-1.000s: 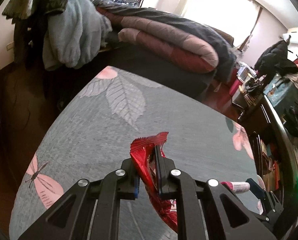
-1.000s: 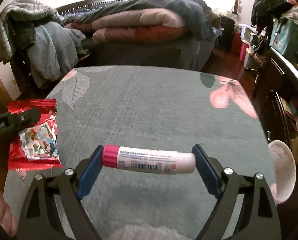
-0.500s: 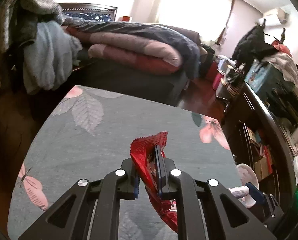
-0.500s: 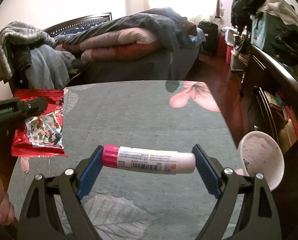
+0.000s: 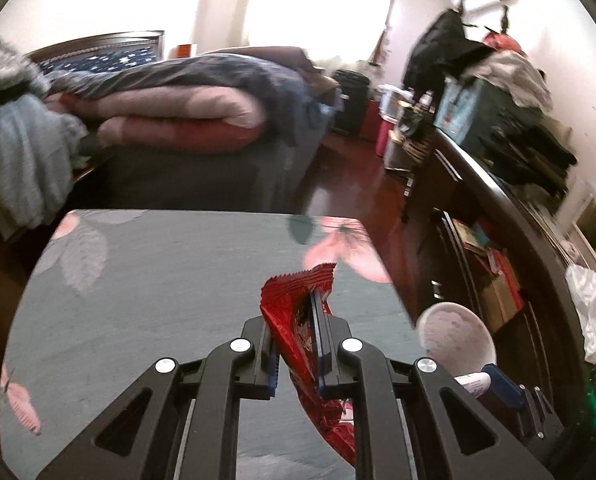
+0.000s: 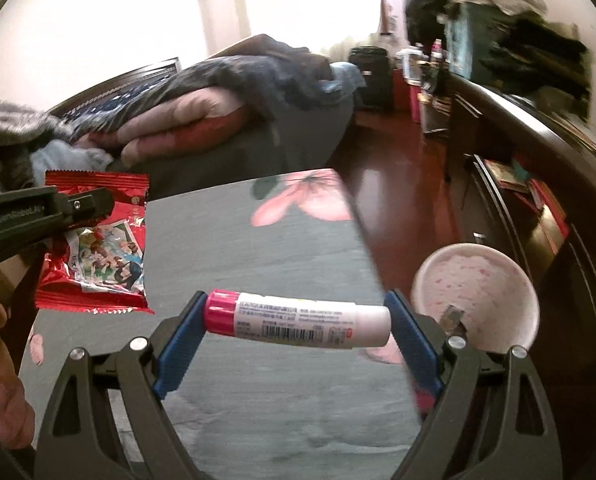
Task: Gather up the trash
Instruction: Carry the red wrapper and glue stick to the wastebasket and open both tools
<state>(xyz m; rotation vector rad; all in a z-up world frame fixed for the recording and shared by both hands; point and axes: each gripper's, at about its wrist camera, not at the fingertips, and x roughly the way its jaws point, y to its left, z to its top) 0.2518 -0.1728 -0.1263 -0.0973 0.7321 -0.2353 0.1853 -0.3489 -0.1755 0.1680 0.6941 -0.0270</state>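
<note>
left gripper: clamped narrow on crinkled red foil snack wrapper, held above grey flower-print cloth surface | right gripper: jaws wide, gripping white glue stick with pink cap end to end | pale speckled round bin: just right of stick

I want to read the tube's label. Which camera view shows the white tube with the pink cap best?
The right wrist view: the tube lies crosswise between the right gripper pads, label facing the camera. The left wrist view shows only its white end.
</note>
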